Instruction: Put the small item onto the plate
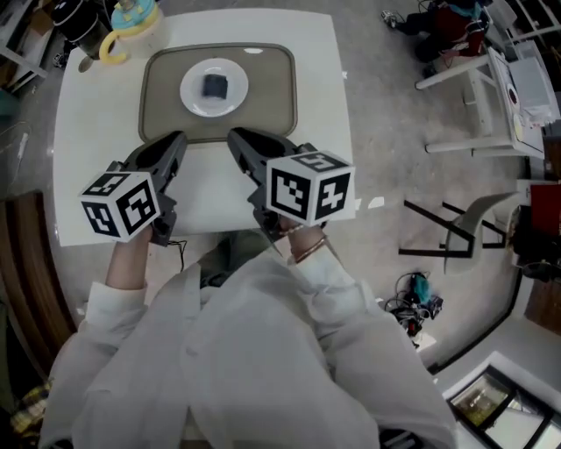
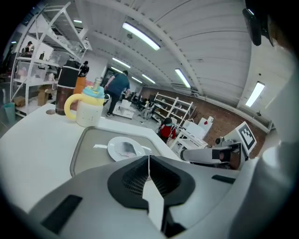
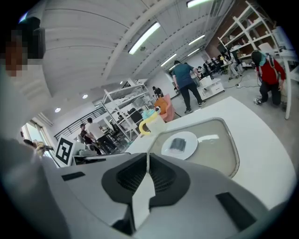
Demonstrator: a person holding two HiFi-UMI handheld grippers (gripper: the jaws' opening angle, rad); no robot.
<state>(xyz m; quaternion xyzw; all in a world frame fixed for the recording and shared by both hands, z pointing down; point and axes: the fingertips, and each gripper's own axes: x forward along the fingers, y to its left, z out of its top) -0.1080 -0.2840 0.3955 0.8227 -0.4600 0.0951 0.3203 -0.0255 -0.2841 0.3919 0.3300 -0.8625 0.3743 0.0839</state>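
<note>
We held the left gripper (image 1: 180,138) and the right gripper (image 1: 235,137) side by side over the near part of the white bench (image 1: 96,131), both raised clear of its surface and tipped a little downward. In the left gripper view the jaws of the left gripper (image 2: 148,158) were closed, pad against pad, with nothing between them; in the right gripper view the right gripper (image 3: 147,156) was closed in the same way and equally empty. The small item (image 1: 215,85), a dark, blocky piece, lay in the middle of the white plate (image 1: 193,98), ahead of both pairs of jaws and well apart from them, a little right of where the left jaws pointed and a little left of the right. The plate sat on a grey tray (image 1: 162,88) with rounded corners, whose near edge lay just beyond the jaw tips. Farther off, ahead and to the left of the left jaws, stood a pale cup (image 1: 131,22) with a yellow handle and a blue lid. The only print we could make out was the black-and-white square pattern on the left cube (image 1: 120,204) and the right cube (image 1: 309,187).
</note>
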